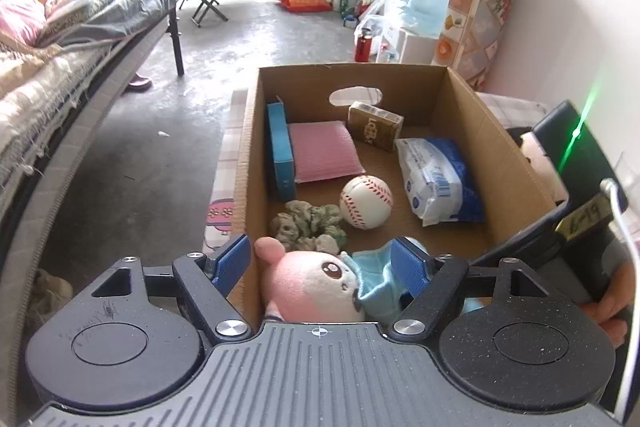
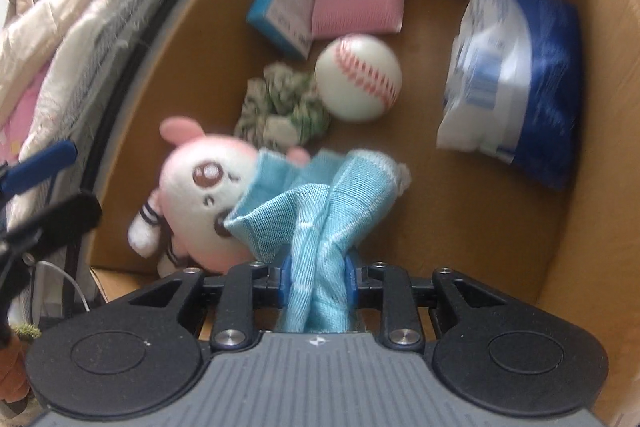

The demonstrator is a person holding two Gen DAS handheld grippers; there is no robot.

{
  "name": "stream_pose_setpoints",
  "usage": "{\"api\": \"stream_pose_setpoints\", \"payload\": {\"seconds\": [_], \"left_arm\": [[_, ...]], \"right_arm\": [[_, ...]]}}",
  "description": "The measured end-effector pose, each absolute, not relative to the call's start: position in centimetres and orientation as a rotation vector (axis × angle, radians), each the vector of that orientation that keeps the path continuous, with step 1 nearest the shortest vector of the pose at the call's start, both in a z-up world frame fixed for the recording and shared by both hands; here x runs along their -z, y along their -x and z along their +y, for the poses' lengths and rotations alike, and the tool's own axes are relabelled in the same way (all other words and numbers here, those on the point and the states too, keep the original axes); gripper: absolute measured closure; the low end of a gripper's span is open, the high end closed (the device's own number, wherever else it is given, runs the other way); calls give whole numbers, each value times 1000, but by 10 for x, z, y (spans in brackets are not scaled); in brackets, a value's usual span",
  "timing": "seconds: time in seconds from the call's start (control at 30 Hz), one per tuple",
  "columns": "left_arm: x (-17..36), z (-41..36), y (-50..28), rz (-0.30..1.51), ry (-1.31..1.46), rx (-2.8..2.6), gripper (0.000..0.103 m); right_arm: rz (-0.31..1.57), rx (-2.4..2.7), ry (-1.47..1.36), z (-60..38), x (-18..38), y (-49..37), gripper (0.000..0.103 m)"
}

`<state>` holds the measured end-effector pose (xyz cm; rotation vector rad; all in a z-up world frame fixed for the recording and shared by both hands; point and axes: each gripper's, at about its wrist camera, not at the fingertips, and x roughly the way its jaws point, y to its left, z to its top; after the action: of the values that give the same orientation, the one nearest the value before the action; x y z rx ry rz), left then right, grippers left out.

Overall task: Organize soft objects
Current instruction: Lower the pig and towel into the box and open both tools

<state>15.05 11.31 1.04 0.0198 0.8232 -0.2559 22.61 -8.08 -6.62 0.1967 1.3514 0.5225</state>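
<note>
Cardboard box [image 1: 460, 95] is already holding most soft items; right gripper [image 2: 316, 277] is pinching the blue cloth [image 2: 320, 195] over its near edge, left gripper [image 1: 320, 263] spread around the plush [image 1: 316, 287].

Right tongs [image 2: 317, 277] seemingly clamping blue cloth [image 2: 320, 203]

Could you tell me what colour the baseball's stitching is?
Red, on a white baseball; clearest in the left wrist view.
</note>
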Motion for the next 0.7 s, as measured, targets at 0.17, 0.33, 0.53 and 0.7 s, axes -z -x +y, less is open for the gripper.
{"api": "stream_pose_setpoints", "payload": {"seconds": [0.17, 0.33, 0.53, 0.7], "left_arm": [[-8, 119, -153, 818, -1, 254, 26], [-10, 126, -151, 806, 17, 249, 25], [-11, 129, -150, 802, 22, 231, 25], [-15, 128, -148, 795, 29, 226, 18]], "right_arm": [[1377, -516, -171, -79, 68, -219, 51], [1316, -505, -169, -89, 51, -210, 46], [1185, -516, -174, -104, 25, -194, 44], [992, -536, -199, -127, 2, -155, 22]]}}
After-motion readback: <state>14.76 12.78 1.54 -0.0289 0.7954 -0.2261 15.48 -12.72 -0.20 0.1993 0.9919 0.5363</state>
